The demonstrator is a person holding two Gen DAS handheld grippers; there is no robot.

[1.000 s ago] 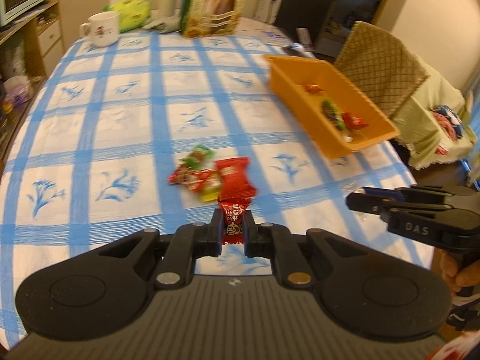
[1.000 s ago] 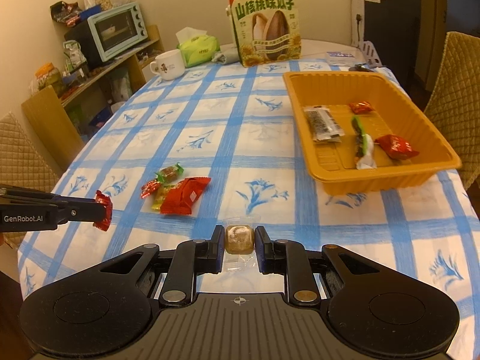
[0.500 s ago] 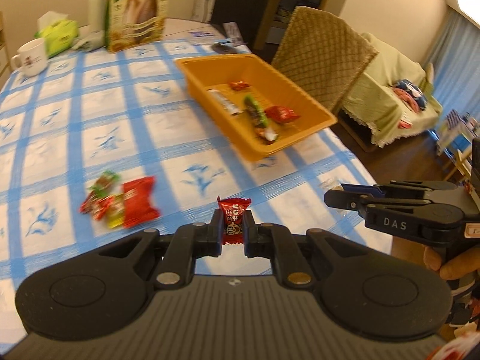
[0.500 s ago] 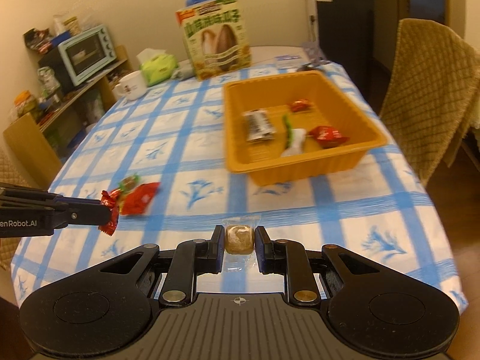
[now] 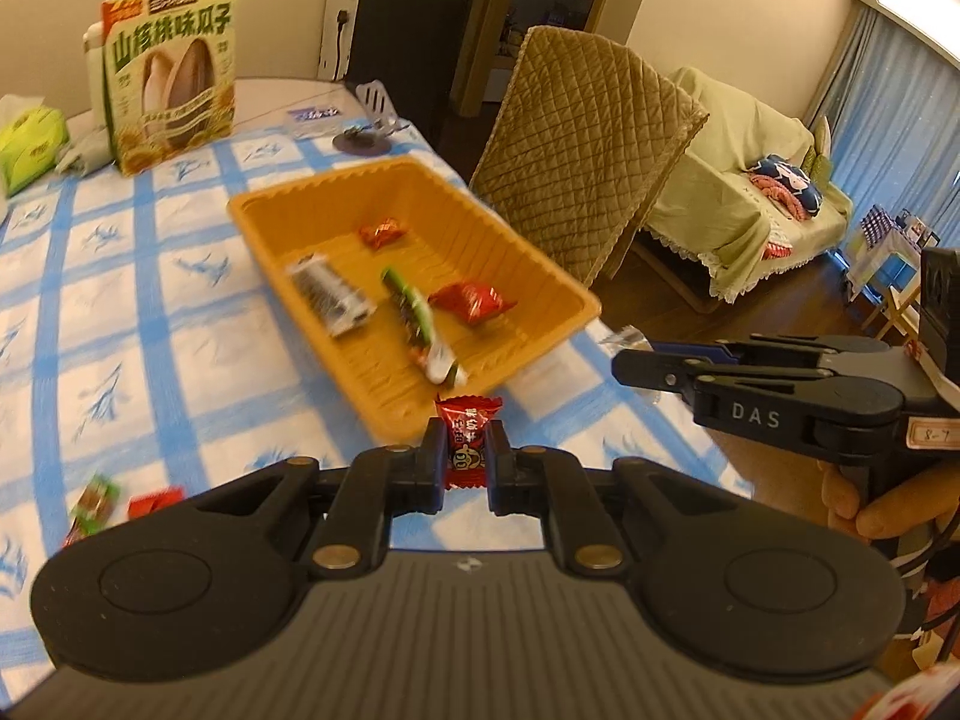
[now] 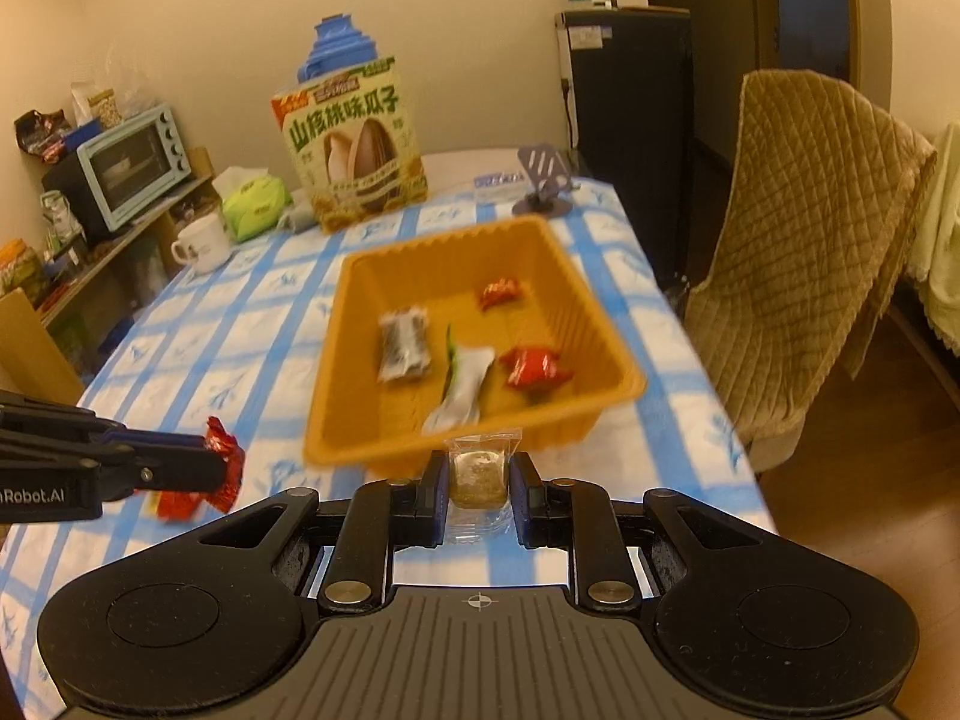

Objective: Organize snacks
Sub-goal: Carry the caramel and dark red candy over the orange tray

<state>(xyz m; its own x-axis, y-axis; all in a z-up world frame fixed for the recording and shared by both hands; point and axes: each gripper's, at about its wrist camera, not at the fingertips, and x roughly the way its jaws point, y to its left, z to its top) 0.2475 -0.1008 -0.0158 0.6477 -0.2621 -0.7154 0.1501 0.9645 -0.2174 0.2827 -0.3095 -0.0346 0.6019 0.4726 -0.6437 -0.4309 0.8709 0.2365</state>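
Matt black plastic forms the left gripper (image 5: 467, 461) and the right gripper (image 6: 478, 477), each with brass-coloured metal pivot pins, one clamping a glossy red foil candy (image 5: 467, 441) and the other a brown sweet (image 6: 478, 474) in clear crinkled film. The orange tray (image 6: 606, 324) is smooth ribbed plastic holding shiny wrappers, set on a blue-checked printed tablecloth (image 5: 180, 324). A quilted tan cloth covers the chair (image 5: 582, 138), beside a glossy printed cardboard box (image 5: 168, 72).
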